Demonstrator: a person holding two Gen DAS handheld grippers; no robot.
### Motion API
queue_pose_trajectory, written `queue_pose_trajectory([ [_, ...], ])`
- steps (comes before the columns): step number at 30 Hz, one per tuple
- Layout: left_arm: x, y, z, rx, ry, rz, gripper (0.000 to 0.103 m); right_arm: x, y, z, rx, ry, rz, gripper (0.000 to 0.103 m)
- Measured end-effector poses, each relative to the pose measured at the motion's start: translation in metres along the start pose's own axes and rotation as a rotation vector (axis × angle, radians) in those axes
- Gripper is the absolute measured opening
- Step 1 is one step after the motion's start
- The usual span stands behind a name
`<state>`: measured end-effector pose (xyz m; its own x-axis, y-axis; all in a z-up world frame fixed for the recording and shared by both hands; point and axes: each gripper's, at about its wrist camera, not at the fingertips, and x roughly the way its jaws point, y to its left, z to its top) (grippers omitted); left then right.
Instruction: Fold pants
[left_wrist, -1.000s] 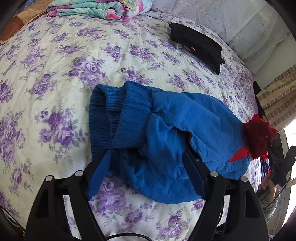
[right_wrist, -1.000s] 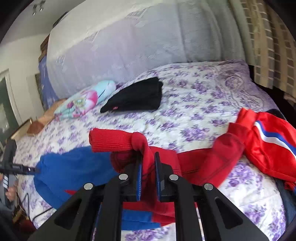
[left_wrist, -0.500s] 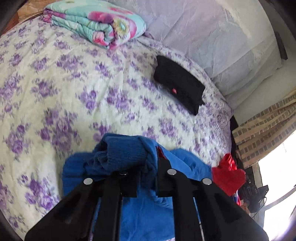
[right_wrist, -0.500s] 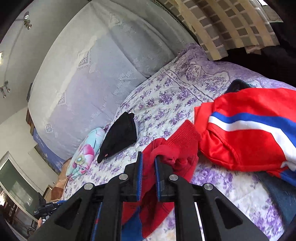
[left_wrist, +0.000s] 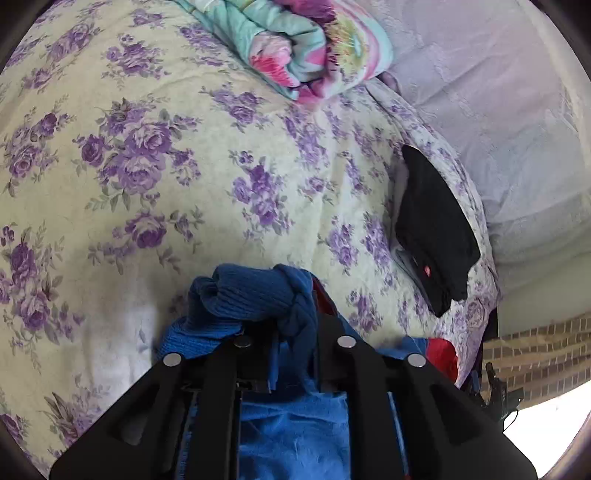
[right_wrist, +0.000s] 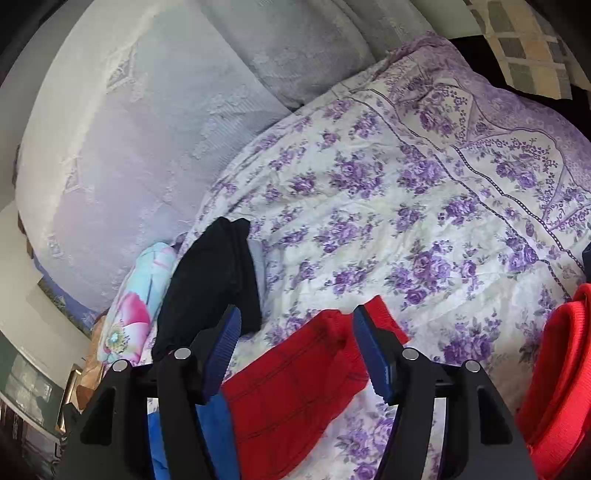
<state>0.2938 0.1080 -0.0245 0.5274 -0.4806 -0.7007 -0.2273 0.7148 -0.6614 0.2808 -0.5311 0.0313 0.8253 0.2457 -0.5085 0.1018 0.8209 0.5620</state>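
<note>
Left gripper (left_wrist: 291, 332) had its jaws nearly together and easing apart, with the blue ribbed cuff (left_wrist: 243, 299) of the pants (left_wrist: 295, 424) bunched between them. Right gripper (right_wrist: 295, 354) was opening wide, the red cuff (right_wrist: 317, 354) lying loose between its blue pads (right_wrist: 221, 350), not pinched. Pants lay on the floral bedspread (left_wrist: 147, 166), nearer the cameras than the folded black garment (left_wrist: 432, 225). Rolled floral blanket (left_wrist: 306, 48) sat beyond that garment, near the headboard (right_wrist: 122, 147).
</note>
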Motion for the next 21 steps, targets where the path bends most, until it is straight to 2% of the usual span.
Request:
queue_pose_trajectory([
  [1,-0.008,-0.003,-0.005,0.044,-0.005,0.001,0.031,-0.009,0.002,-0.008,-0.022,-0.008,-0.002,0.064],
  [2,-0.017,-0.005,-0.011,0.082,-0.011,0.000,0.039,-0.020,0.003,-0.017,-0.049,-0.012,-0.006,0.064],
  [3,-0.029,-0.006,-0.019,0.108,-0.020,0.020,0.059,-0.033,0.002,-0.025,-0.071,-0.016,-0.013,0.064],
  [4,-0.039,-0.004,-0.026,0.128,-0.034,0.044,0.072,-0.048,0.001,-0.034,-0.092,-0.021,-0.022,0.064],
  [6,-0.054,0.001,-0.047,0.177,-0.032,0.085,0.073,-0.079,-0.004,-0.054,-0.124,-0.028,-0.046,0.064],
  [9,-0.071,0.019,-0.083,0.210,0.036,0.110,0.073,-0.127,-0.018,-0.089,-0.127,-0.035,-0.099,0.071],
  [12,-0.073,0.037,-0.115,0.216,0.095,0.119,0.073,-0.154,-0.038,-0.122,-0.089,-0.008,-0.177,0.075],
  [14,-0.065,0.039,-0.132,0.252,0.129,0.113,0.073,-0.160,-0.051,-0.140,-0.050,0.038,-0.185,0.075],
  [16,-0.054,0.034,-0.137,0.279,0.129,0.105,0.073,-0.158,-0.060,-0.152,-0.015,0.069,-0.163,0.075],
  [18,-0.044,0.031,-0.134,0.253,0.122,0.076,0.074,-0.152,-0.064,-0.160,0.008,0.085,-0.138,0.075],
  [20,-0.033,0.030,-0.132,0.230,0.144,-0.001,0.073,-0.147,-0.068,-0.164,0.030,0.097,-0.110,0.075],
  [21,-0.027,0.030,-0.129,0.208,0.142,-0.007,0.068,-0.145,-0.069,-0.165,0.039,0.096,-0.105,0.075],
])
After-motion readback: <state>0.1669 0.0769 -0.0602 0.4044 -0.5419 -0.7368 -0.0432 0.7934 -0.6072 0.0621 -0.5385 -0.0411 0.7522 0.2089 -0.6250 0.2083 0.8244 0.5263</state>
